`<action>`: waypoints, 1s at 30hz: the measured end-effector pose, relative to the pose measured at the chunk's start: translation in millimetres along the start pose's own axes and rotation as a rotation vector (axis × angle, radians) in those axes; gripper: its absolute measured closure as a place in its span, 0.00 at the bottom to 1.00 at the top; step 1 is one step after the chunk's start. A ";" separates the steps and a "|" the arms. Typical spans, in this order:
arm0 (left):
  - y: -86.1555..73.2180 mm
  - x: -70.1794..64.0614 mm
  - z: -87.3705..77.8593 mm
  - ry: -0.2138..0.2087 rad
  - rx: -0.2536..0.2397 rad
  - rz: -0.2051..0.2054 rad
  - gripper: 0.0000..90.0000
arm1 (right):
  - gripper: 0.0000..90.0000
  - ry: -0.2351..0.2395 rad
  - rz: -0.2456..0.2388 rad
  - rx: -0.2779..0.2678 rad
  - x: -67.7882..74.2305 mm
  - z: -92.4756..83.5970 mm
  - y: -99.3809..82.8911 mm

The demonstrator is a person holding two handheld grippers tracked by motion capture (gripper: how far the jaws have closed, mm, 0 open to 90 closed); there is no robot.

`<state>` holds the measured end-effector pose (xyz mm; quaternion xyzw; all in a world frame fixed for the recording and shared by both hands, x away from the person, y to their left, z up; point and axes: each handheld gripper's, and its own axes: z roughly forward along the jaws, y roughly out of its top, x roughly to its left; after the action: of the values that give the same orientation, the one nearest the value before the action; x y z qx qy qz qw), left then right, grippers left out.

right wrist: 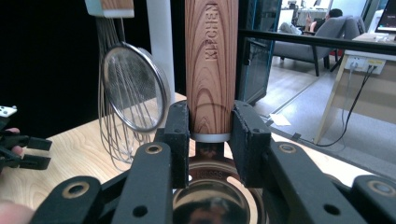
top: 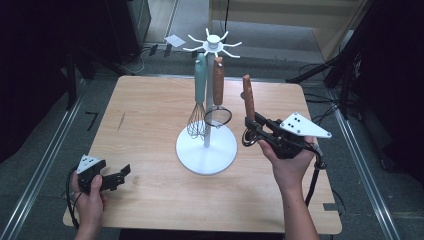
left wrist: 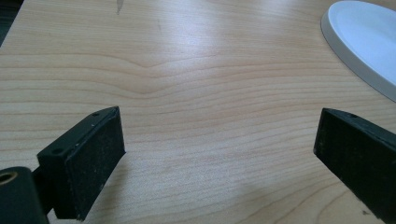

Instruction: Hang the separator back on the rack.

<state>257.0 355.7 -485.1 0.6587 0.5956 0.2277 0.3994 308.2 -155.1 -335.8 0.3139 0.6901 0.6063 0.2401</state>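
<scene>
Wood-handled ladle (top: 248, 97) upright in my right gripper (top: 248, 121), jaws clamped at its handle base, at 3 o'clock of the rack (top: 206, 150); next, a free hook; left gripper (top: 125, 171) idles open.

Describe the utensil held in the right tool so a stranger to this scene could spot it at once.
Start at the white rack standing mid-table, with a whisk and a strainer hanging from it. Just right of it, the right tool is shut on the wood-handled utensil, held upright. Unlike its neighbours it hangs from no hook, and its handle reads KITCHEN above a shiny metal bowl.
</scene>
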 end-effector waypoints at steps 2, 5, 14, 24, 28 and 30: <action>0.0 0.1 0.0 0.001 0.000 0.002 0.02 | 0.79 0.006 0.003 -0.007 0.9 0.6 2.3; 0.1 0.0 0.0 0.000 0.001 0.000 0.02 | 0.79 0.010 0.008 -0.020 1.0 1.2 4.9; 0.0 0.1 0.1 -0.001 0.000 -0.002 0.02 | 0.79 0.027 0.005 -0.043 3.5 5.4 10.2; -0.1 0.1 0.2 -0.002 -0.002 -0.002 0.02 | 0.79 0.040 0.005 -0.063 6.4 6.9 17.5; 0.0 0.2 0.3 -0.003 -0.002 -0.003 0.02 | 0.79 0.037 0.019 -0.069 7.0 7.5 20.4; -0.1 0.2 0.3 -0.004 -0.003 -0.003 0.02 | 0.79 0.037 0.022 -0.077 7.6 7.5 21.8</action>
<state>257.2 355.8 -485.3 0.6577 0.5954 0.2269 0.4018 311.5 -143.0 -315.1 0.3008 0.6671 0.6408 0.2323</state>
